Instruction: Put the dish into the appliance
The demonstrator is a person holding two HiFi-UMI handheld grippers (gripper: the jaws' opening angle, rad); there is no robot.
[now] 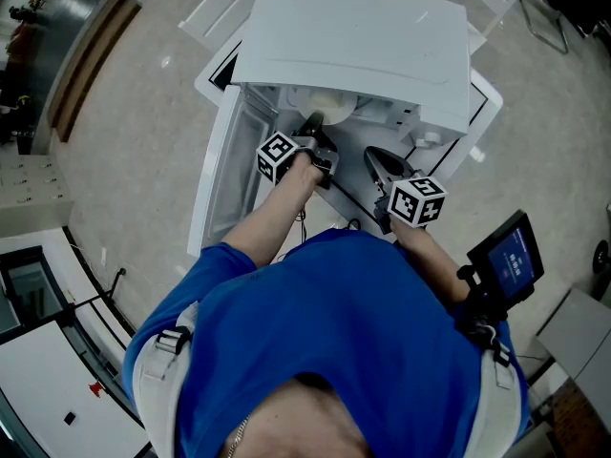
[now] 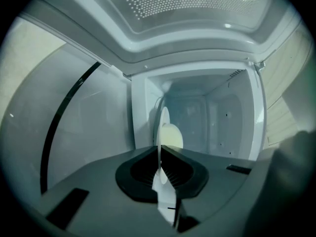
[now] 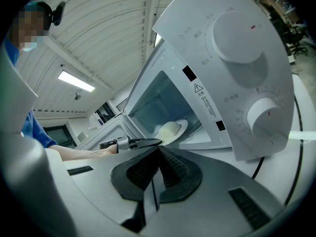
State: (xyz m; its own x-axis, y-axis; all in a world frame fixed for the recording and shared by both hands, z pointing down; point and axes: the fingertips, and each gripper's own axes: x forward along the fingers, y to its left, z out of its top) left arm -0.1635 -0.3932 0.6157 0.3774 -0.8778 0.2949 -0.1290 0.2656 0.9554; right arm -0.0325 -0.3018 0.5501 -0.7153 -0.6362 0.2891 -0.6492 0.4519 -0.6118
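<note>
Left gripper (image 2: 159,153) pinches dish (image 2: 171,137) rim
Cream dish stands edge-on at centre, inside microwave (image 2: 197,58); right gripper (image 3: 159,151) pressed together, empty.

pale speckled floor (image 1: 134,151) around a white table (image 1: 487,98); ribbed white ceiling (image 3: 108,28) with a lit strip light (image 3: 75,81).

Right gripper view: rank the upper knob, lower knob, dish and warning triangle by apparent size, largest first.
1. upper knob
2. lower knob
3. dish, nearly matching the lower knob; it sits farther back, so true size is unsure
4. warning triangle
</note>
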